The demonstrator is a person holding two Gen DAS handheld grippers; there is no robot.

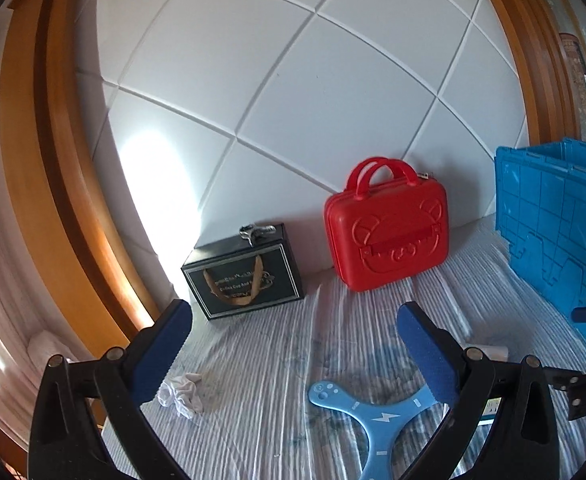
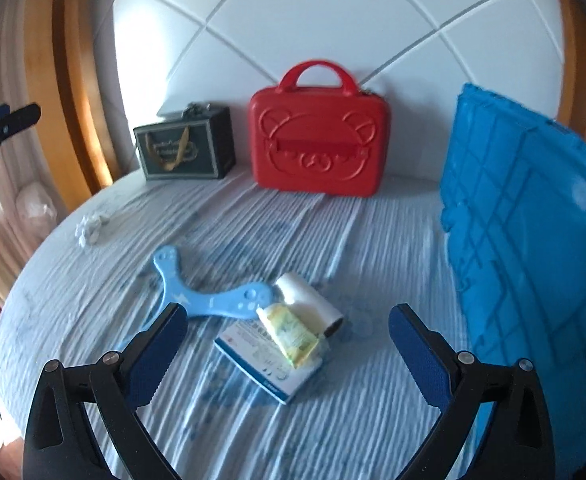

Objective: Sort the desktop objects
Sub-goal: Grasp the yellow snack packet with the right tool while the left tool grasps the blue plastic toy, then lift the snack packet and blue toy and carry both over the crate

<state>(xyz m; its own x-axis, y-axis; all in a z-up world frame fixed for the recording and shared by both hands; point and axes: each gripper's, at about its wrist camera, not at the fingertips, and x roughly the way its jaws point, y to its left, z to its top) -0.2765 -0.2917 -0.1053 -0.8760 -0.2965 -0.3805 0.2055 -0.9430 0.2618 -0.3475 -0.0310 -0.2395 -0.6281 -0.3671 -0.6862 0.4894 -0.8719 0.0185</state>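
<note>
We see that our left gripper [image 1: 295, 322] and right gripper [image 2: 287, 322] look alike, each with two black angled arms jointed by round silver rivets and ending in flat fingers [image 1: 173, 344] faced with dark blue ribbed pads [image 2: 421, 356].

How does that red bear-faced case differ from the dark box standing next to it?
The glossy red plastic case with an embossed bear face is larger than the dark rectangular box with a pale border and gold lettering. The red case has two rigid arched handles on top; the dark box has a tan ribbon loop hanging down its front. Both stand upright on the striped bedcover against the white padded headboard.
</note>
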